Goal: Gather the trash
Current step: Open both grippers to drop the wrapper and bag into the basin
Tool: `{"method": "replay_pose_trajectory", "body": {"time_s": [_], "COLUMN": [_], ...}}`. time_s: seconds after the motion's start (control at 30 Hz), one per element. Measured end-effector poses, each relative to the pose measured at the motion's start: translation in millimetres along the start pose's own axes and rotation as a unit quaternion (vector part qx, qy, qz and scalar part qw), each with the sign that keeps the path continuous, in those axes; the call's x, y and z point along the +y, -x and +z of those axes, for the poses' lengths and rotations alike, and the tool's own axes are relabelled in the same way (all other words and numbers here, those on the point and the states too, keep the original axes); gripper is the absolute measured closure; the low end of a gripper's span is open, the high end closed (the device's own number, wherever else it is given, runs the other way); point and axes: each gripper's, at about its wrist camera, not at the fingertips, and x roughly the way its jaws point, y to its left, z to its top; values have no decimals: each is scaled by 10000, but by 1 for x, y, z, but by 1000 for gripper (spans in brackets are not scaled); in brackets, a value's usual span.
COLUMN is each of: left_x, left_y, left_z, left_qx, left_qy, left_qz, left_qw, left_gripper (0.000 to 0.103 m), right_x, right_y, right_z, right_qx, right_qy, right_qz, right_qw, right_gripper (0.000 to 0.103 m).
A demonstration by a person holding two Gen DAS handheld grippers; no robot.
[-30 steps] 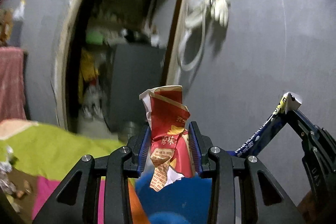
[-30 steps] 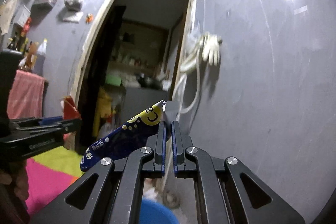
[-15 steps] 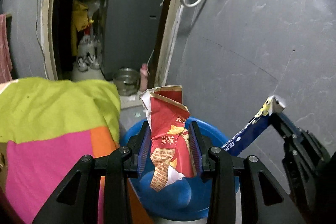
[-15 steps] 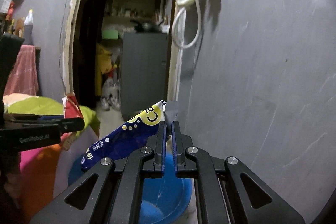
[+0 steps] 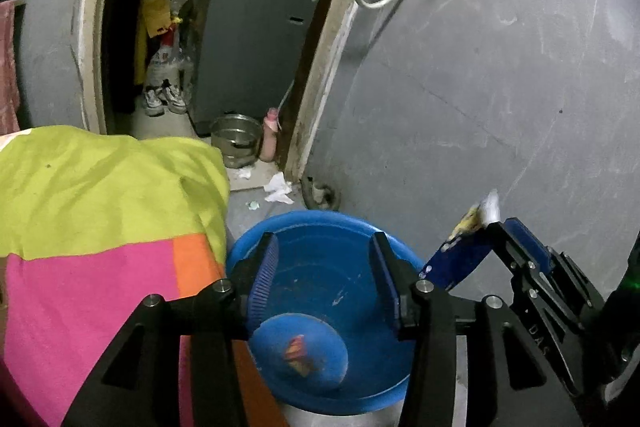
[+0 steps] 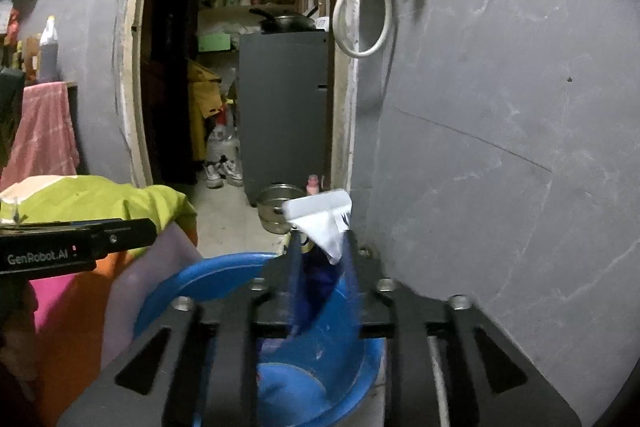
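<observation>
Since a second ago the red wrapper [image 5: 298,351] has dropped from the left gripper [image 5: 323,277] into the blue basin [image 5: 320,227]; its jaws are opening, empty. Right gripper [image 6: 320,263] jaws are opening around the blue packet [image 6: 320,223], above the basin.

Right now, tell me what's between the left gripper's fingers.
Nothing held: the left gripper, jaws opening, frames the blue basin, where the red wrapper lies. Left wrist view.

The blue basin [image 5: 320,231] looks like smooth, glossy plastic, scuffed inside. A red wrapper [image 5: 298,349] in it has a shiny foil look. The bedspread [image 5: 100,195] is matt woven cloth. The wall [image 5: 480,87] is rough, scratched grey plaster. The pot [image 5: 236,139] on the floor is dull metal.
</observation>
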Motion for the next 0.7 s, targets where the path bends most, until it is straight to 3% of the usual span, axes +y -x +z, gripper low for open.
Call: {"method": "replay_pose_trajectory", "body": {"time_s": [0.17,0.3,0.37,0.47,0.57,0.63,0.7], "left_x": [5,12,16,23,27,32,36], "left_y": [35,73,93,135,170,198,221], "left_z": [7,13,14,13,12,7,3], "left_qx": [-414,-758,-984,-1500,-1831,-2163,-2358], "left_qy": [123,219,208,239,175,151,128], "left_qz": [39,76,166,306,522,643,733], "left_qw": [9991,9969,9948,9879,9816,9741,9689], "left_gripper": [50,50,36,28,15,7,6], "right_x": [3,8,11,19,30,38,47], "right_y": [9,23,40,75,109,126,142], "right_z": [12,25,33,47,60,67,72], "right_qx": [-67,-149,-336,-828,-1266,-1482,-1684], "right_qy": [56,-31,-89,-205,-263,-328,-346], "right_qz": [144,334,416,543,634,719,783], "right_qw": [9999,9993,9985,9949,9896,9858,9820], "right_gripper": [78,78,75,38,35,27,20]}}
